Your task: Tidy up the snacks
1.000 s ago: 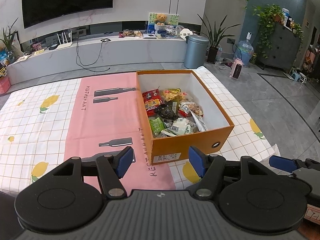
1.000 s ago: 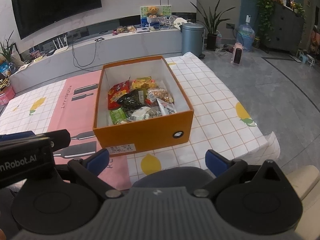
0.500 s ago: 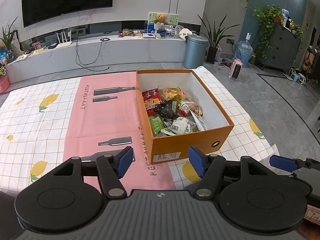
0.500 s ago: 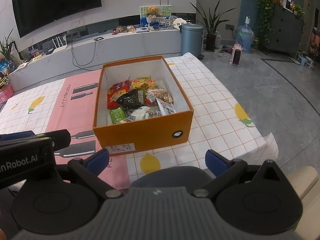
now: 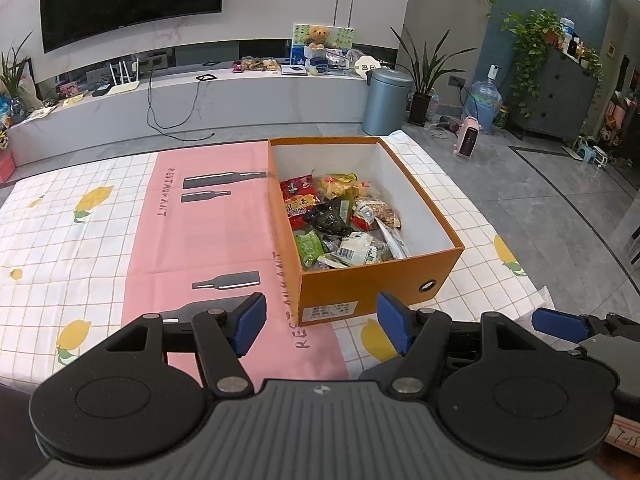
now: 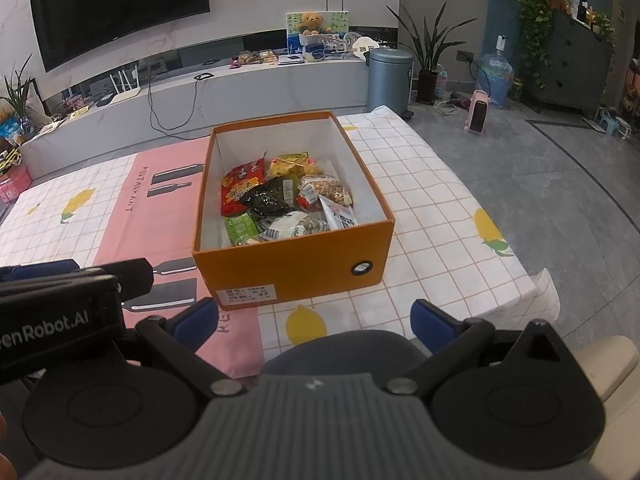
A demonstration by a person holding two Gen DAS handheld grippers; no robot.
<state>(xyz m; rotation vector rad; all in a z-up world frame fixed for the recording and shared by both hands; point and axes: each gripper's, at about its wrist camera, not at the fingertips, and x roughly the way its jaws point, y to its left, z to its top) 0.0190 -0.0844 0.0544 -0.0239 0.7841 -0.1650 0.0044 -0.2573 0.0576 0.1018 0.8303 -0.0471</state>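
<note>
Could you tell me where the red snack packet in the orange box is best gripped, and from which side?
Probably its far top edge, from above: the red snack packet lies flat against the orange box's left wall, with a dark packet overlapping its right side.

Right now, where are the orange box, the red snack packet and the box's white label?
orange box (image 6: 320, 266), right wrist view, near end wall.
red snack packet (image 6: 240, 192), right wrist view, middle of its printed face.
white label (image 5: 330, 312), left wrist view, label centre.
</note>
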